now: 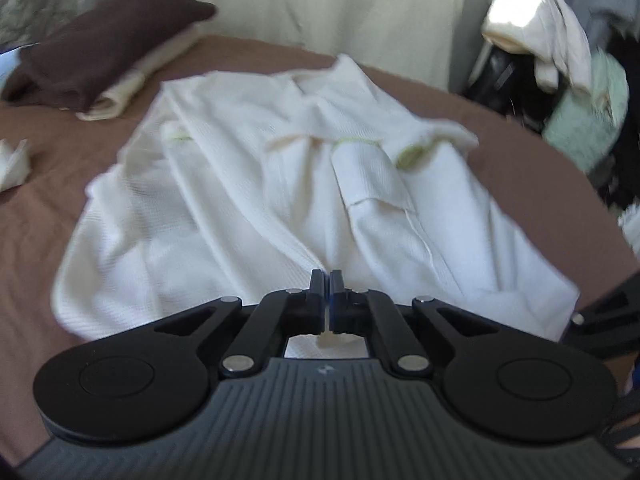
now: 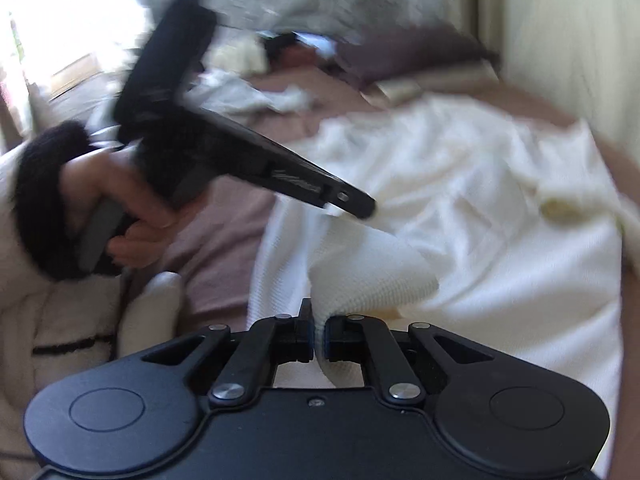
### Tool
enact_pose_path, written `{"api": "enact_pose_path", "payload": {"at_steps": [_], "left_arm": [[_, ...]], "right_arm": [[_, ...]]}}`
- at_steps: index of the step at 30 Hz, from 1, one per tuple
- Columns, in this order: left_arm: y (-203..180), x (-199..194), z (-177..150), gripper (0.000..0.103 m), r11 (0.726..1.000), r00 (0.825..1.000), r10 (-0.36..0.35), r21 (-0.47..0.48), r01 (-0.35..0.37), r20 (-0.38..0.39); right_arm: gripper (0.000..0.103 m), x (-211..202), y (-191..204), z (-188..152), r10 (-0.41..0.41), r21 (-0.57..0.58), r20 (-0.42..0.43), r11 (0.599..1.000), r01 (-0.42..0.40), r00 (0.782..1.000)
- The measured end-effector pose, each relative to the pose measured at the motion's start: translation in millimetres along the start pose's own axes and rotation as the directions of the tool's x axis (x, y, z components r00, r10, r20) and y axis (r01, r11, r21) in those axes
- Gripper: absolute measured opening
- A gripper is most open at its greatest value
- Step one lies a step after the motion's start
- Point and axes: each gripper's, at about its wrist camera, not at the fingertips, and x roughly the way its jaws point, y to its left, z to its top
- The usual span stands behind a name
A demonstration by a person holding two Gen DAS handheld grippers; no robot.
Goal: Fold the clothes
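Observation:
A white waffle-knit garment [image 1: 248, 200] with yellow-green trim lies spread on the brown bedspread [image 1: 48, 152]; it also shows in the right wrist view [image 2: 460, 200]. My left gripper [image 1: 328, 280] is shut on the garment's near edge, with a bit of cloth showing behind the jaws. My right gripper [image 2: 318, 320] is shut on a lifted fold of the same garment's edge [image 2: 368, 272]. The left gripper also shows in the right wrist view [image 2: 352, 204], held by a hand, pinching the edge just beyond my right gripper.
A dark brown folded item on a cream one [image 1: 108, 52] lies at the bed's far left. A small white cloth [image 1: 12, 164] sits at the left edge. A pile of clothes [image 1: 560, 60] stands at the right. A cream wall [image 1: 320, 8] is behind the bed.

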Motion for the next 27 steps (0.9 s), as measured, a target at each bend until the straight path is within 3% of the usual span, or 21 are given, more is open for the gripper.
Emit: {"api": "enact_pose_path", "payload": {"at_steps": [3, 5, 7, 9, 11, 14, 16, 18, 21, 23, 27], "left_arm": [[2.0, -22.3, 0.2, 0.000, 0.995, 0.995, 0.092, 0.037, -0.093, 0.023], [9.0, -16.3, -5.1, 0.000, 0.995, 0.995, 0.091, 0.034, -0.089, -0.047], [16.0, 5.4, -15.9, 0.000, 0.995, 0.981, 0.098, -0.003, -0.100, -0.166], [17.2, 24.1, -26.5, 0.000, 0.988, 0.956, 0.151, 0.019, -0.151, -0.252], [14.9, 25.4, -27.4, 0.003, 0.986, 0.954, 0.169, 0.050, -0.161, -0.249], [14.4, 12.9, -17.6, 0.004, 0.981, 0.964, 0.193, 0.067, -0.184, -0.185], [15.7, 2.8, -11.7, 0.008, 0.986, 0.980, 0.160, 0.058, -0.155, -0.117], [16.9, -7.3, -5.6, 0.019, 0.995, 0.995, 0.093, 0.028, -0.092, -0.048], [6.5, -12.7, 3.2, 0.034, 1.000, 1.000, 0.002, 0.021, -0.002, 0.019], [-0.7, -8.7, 3.7, 0.038, 0.999, 0.999, -0.039, 0.032, 0.038, 0.029], [-8.1, 8.2, 0.8, 0.043, 0.988, 0.988, -0.155, 0.014, 0.155, -0.017]], "right_arm": [[0.007, -18.6, 7.6, 3.4, 0.040, -0.072, 0.055, 0.997, -0.036, 0.998], [0.007, -16.7, 7.9, 1.8, 0.055, -0.077, 0.040, 0.996, -0.052, 0.998], [0.007, 2.2, 11.2, -4.0, 0.052, -0.096, -0.039, 0.994, -0.056, 0.998], [0.007, 30.1, 19.7, -14.9, 0.016, -0.151, -0.166, 0.988, -0.042, 0.986], [0.008, 42.9, 29.4, -24.5, 0.010, -0.197, -0.213, 0.979, -0.053, 0.977], [0.014, 44.5, 33.8, -26.4, 0.078, -0.191, -0.252, 0.973, -0.129, 0.964], [0.018, 40.1, 32.0, -23.6, 0.141, -0.150, -0.259, 0.972, -0.183, 0.956], [0.020, 35.5, 31.0, -20.5, 0.171, -0.134, -0.254, 0.969, -0.210, 0.952], [0.021, 16.4, 16.2, -8.6, 0.230, -0.069, -0.185, 0.967, -0.246, 0.955], [0.029, 1.8, 1.4, -0.7, 0.287, 0.008, -0.135, 0.957, -0.288, 0.948], [0.037, -37.1, -22.3, 9.0, 0.268, 0.027, -0.059, 0.963, -0.267, 0.961]]}}
